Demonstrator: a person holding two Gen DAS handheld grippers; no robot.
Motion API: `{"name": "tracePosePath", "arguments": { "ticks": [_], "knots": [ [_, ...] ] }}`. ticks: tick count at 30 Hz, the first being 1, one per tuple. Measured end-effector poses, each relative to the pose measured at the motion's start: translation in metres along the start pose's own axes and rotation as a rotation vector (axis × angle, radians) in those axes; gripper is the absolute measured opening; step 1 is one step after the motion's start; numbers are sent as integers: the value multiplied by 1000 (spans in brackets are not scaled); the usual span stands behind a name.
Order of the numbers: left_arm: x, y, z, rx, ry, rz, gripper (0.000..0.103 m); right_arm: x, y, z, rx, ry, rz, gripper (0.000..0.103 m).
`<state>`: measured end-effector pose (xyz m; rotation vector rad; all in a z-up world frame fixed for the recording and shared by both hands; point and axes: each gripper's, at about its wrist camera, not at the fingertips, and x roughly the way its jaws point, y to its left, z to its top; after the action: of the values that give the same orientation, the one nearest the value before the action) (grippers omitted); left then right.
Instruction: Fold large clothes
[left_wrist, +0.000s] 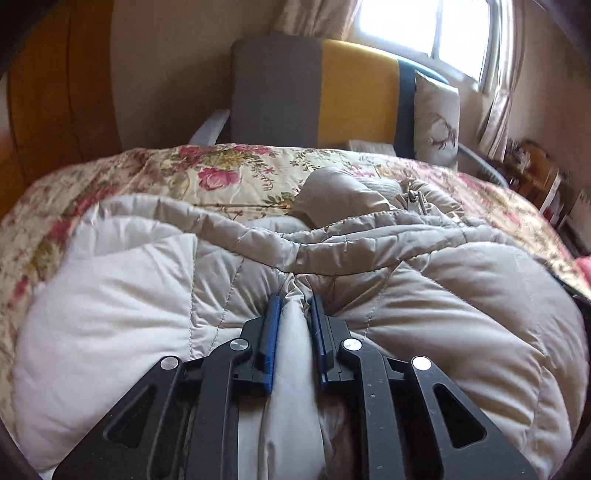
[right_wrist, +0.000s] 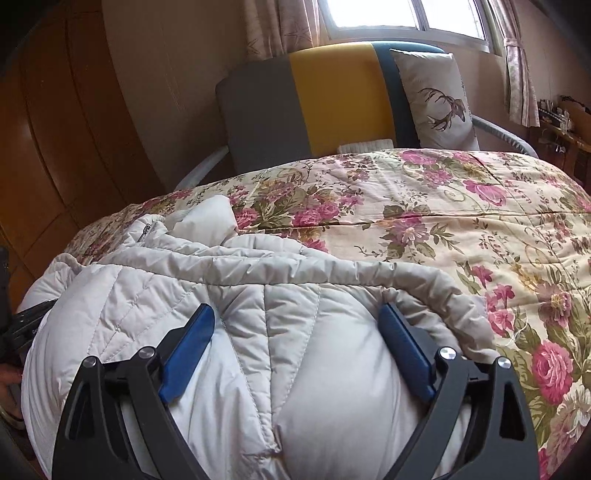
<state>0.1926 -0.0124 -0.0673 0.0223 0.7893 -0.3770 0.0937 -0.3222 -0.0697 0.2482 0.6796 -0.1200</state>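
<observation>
Floral bedding (right_wrist: 461, 221) is carrying the puffy beige jacket (right_wrist: 229, 295), lying at six o'clock near the bed's edge. Left gripper (left_wrist: 294, 306) is pinching a fold of the jacket between pressed-together pads; right gripper (right_wrist: 297, 317) is spreading wide over the quilted bulk, gripping nothing. Folding looks underway; next, the right likely needs to close on fabric.

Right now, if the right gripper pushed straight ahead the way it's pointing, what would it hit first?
The puffy quilted coat. The right gripper is open with its fingers straddling a padded panel, so it would likely press straight into the padding. The floral quilt lies beyond, though depth is hard to judge.
</observation>
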Motion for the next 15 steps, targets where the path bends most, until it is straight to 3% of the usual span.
{"name": "tracePosePath", "arguments": {
  "ticks": [5,6,8,11,15],
  "knots": [
    [-13,20,-11,-104,-40,-69,18,-6,7,4,-33,6,13,41],
    [-15,21,-11,-114,-45,-73,18,-6,10,8,-51,22,14,38],
    [-20,19,-5,-123,-28,-63,18,-8,18,17,-94,40,12,22],
    [-31,20,12,-142,-43,-26,27,-13,29,38,-157,22,-5,15],
    [-24,25,34,-104,-64,103,27,8,29,57,-166,51,-8,15]
  ]
}}
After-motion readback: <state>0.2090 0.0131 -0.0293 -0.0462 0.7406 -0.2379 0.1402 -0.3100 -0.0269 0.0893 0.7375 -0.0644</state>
